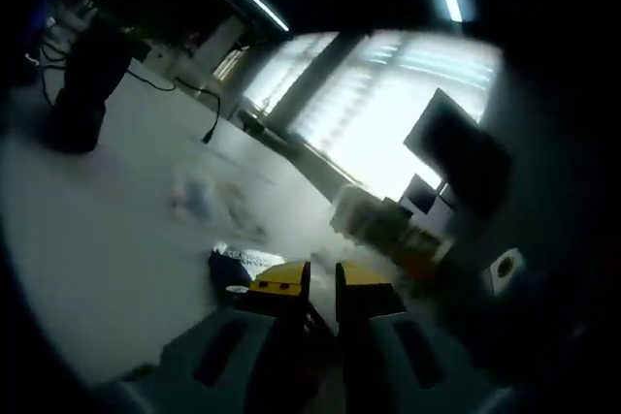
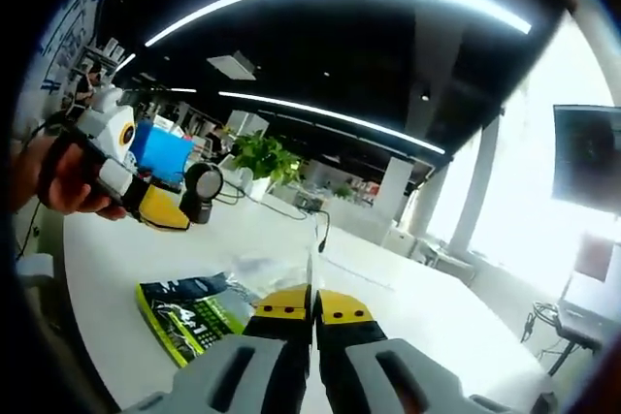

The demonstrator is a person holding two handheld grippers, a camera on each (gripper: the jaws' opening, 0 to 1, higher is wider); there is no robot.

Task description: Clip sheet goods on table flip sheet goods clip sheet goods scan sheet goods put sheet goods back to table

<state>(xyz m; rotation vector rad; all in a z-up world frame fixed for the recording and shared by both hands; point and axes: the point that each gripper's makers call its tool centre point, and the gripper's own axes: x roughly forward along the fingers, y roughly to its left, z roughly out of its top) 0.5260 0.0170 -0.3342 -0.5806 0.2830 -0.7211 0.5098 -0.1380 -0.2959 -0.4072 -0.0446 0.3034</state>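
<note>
In the right gripper view a green-and-black sheet packet lies flat on the white table, just left of my right gripper. That gripper's yellow-tipped jaws are pressed together. A thin pale line rises from between them, and I cannot tell whether it is a held sheet. A crumpled clear packet lies just beyond. A hand holds the left gripper above the table's left side. In the blurred left gripper view my left gripper shows a narrow gap with nothing in it, near a blue-and-white packet.
A blue box, a potted plant and a black cable are at the table's far side. In the left gripper view, more blurred packets lie mid-table. A black device with cables stands far left, and a dark monitor is on the right.
</note>
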